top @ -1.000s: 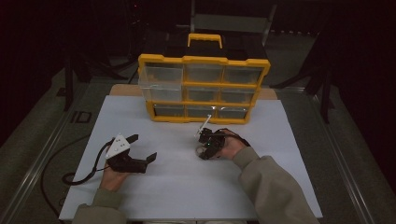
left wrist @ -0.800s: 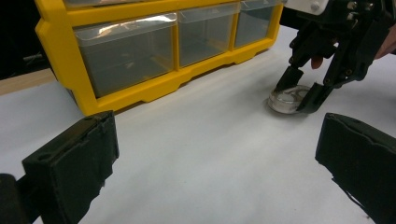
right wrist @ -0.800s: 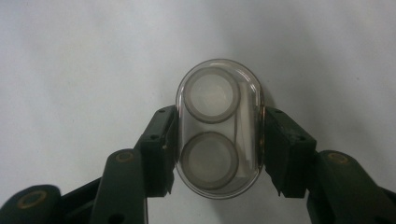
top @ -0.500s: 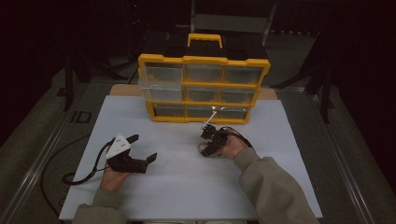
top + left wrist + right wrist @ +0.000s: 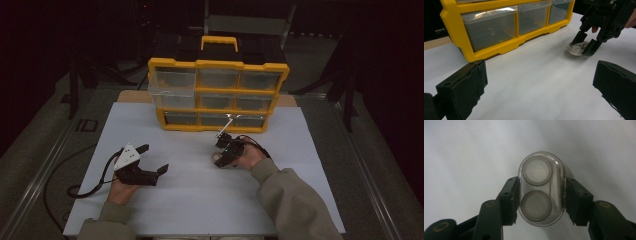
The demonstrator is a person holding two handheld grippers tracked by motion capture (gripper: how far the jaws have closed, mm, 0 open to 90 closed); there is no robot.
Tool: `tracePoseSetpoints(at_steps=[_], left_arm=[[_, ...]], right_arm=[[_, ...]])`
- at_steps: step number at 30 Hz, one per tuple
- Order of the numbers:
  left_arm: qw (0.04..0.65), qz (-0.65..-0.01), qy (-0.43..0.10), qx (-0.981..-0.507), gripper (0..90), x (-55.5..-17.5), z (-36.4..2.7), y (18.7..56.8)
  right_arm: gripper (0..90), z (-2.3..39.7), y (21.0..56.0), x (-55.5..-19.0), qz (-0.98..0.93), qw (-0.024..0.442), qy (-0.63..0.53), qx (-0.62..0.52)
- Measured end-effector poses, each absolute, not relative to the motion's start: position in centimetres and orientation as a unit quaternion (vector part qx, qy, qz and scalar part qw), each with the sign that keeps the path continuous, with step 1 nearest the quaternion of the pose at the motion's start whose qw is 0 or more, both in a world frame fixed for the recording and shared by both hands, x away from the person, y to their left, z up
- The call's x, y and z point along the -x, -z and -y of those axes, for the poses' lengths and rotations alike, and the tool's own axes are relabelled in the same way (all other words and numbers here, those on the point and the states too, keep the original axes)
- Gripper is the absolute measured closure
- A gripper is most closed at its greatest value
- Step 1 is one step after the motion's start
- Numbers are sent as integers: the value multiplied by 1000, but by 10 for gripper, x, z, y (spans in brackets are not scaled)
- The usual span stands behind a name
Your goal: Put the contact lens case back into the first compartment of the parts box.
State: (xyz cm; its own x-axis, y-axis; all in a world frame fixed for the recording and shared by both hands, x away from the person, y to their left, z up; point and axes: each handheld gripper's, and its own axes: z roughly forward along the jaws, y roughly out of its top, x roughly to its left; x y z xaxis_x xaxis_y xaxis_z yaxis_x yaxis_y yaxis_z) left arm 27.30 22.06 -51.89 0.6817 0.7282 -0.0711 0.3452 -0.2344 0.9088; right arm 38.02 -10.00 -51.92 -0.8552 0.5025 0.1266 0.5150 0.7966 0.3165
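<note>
Your left gripper (image 5: 150, 170) rests near the surface's (image 5: 200, 200) left edge with its jaws spread open on nothing. Toward the middle, just before the yellow drawer cabinet (image 5: 218, 95) at the far edge, your right gripper (image 5: 540, 200) has its jaws closed on the long sides of the clear case (image 5: 541, 197). That small oval case with two round discs inside looks light, stiff and slick, so hold the flat sides gently.

We see a white table (image 5: 200, 200) with a yellow drawer cabinet (image 5: 218, 95) standing at its far edge, the front row of clear drawers facing us. In front of it, right of centre, a small clear oval case (image 5: 541, 188) lies flat on the white surface, apart from the cabinet.
</note>
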Motion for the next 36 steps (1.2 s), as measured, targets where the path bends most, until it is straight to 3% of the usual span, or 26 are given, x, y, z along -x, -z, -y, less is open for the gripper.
tracePoseSetpoints(at_steps=[36], left_arm=[[502, -350, -185, -769, 3, -273, -219, 520]], right_arm=[[491, 105, 506, -379, 941, 23, 189, 279]])
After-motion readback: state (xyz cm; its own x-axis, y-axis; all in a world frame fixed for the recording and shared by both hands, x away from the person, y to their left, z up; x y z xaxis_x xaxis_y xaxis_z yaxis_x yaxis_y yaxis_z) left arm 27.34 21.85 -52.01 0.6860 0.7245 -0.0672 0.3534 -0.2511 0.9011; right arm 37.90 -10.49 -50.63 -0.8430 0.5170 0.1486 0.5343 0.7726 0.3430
